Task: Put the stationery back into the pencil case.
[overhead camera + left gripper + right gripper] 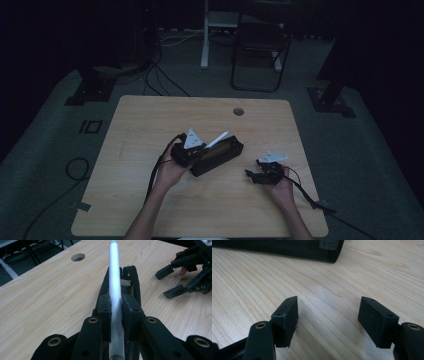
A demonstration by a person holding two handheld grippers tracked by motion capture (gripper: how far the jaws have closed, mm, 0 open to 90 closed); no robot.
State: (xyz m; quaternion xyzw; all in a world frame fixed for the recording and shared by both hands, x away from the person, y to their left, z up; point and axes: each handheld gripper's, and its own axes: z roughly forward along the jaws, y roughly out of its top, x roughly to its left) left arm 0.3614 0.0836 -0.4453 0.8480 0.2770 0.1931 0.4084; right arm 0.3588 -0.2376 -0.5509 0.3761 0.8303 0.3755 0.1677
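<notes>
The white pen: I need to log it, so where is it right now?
The white pen is clamped in the left hand-held gripper, slanting up over the black mesh pencil case at the table's middle.

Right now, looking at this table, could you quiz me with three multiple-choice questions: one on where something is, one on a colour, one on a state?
1. Where does the black case lie?
A. near the middle of the table
B. on the floor
C. on the chair

2. What colour is the pen in the left gripper?
A. red
B. white
C. green

3. How do the right gripper fingers stand?
A. closed on the pen
B. closed on the case
C. apart, with nothing between them

Answers: 1 A, the high view shows the case on the wood between the two hands. 2 B, the left gripper view shows a white shaft clamped between the fingers. 3 C, the right gripper view shows bare tabletop between the spread fingers.
</notes>
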